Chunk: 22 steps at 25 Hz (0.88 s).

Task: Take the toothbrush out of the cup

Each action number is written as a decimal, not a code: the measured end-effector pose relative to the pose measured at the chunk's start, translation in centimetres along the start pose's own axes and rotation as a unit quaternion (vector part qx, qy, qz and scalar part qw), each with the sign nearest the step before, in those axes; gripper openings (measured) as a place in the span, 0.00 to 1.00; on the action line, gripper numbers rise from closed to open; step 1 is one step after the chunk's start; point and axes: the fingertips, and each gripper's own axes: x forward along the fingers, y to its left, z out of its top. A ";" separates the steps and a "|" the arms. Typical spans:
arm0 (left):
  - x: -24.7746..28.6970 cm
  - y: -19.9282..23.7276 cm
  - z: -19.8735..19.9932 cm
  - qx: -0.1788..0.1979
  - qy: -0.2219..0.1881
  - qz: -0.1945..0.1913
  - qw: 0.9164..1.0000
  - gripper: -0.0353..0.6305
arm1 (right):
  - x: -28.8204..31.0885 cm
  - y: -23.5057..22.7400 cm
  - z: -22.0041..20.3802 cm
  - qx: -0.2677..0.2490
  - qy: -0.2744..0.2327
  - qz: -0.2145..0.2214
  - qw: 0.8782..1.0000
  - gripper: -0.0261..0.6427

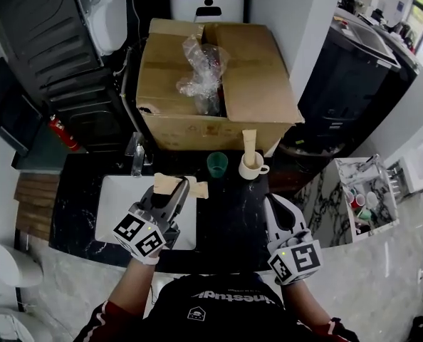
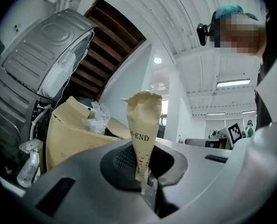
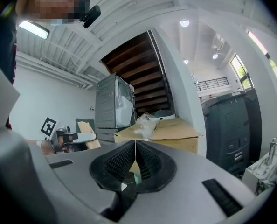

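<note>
Head view, with both gripper views. The left gripper has its fingers closed on a beige paper packet, taken here to be the wrapped toothbrush. The packet is clamped near its lower end, and its torn top rises free above the fingers. From above, the packet lies roughly level over the near edge of the sink, clear of both cups and touching nothing else. The right gripper hangs over the dark counter with its fingers pressed together on nothing. At the back of the counter, in front of the cardboard box, a green cup stands just beside a white cup. A second beige item stands upright in the white cup; whether it is another brush or a tube cannot be told. Judged progress: the extraction appears done, the packet being out and lifted. What is left is to set it down, and perhaps to deal with the item in the white cup
</note>
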 end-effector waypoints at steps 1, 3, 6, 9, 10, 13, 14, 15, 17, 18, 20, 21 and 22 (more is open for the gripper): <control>-0.7 0.1 -0.4 -0.003 0.003 0.002 1.000 0.10 | 0.0 0.0 -0.1 0.002 0.001 0.001 1.000 0.09; -2.0 0.2 -1.2 -0.007 0.007 0.005 1.000 0.10 | 0.1 0.1 -0.5 0.003 0.005 0.002 1.000 0.10; -3.3 0.4 -2.6 -0.016 0.011 0.008 1.000 0.10 | 0.2 0.2 -1.7 0.012 0.018 0.002 1.000 0.09; -3.5 0.8 -3.1 -0.018 0.013 0.009 1.000 0.10 | 0.4 0.1 -2.4 0.018 0.024 0.003 1.000 0.09; -3.5 0.8 -3.0 -0.018 0.014 0.012 1.000 0.10 | 0.4 0.1 -2.5 0.016 0.025 0.003 1.000 0.10; -3.1 0.7 -2.7 -0.017 0.014 0.015 1.000 0.10 | 0.5 0.0 -2.2 0.010 0.025 0.003 1.000 0.10; -3.0 0.6 -2.6 -0.017 0.013 0.013 1.000 0.10 | 0.6 -0.1 -2.1 0.009 0.024 0.002 1.000 0.10; -2.8 0.5 -2.5 -0.016 0.013 0.011 1.000 0.10 | 0.6 -0.1 -1.9 0.008 0.023 0.002 1.000 0.10; -2.6 0.2 -2.6 -0.012 0.014 0.005 1.000 0.10 | 0.6 -0.2 -1.7 0.004 0.021 0.002 1.000 0.10; -2.4 0.1 -2.7 -0.010 0.015 0.001 1.000 0.10 | 0.6 -0.2 -1.6 0.002 0.019 0.003 1.000 0.10; -2.2 -0.2 -2.8 -0.008 0.017 -0.003 1.000 0.10 | 0.6 -0.3 -1.5 0.000 0.017 0.003 1.000 0.10; -2.0 -0.3 -2.7 -0.007 0.018 -0.003 1.000 0.10 | 0.6 -0.3 -1.5 0.001 0.016 0.003 1.000 0.10; -1.9 -0.3 -2.7 -0.006 0.019 -0.004 1.000 0.10 | 0.6 -0.4 -1.6 0.001 0.016 0.003 1.000 0.10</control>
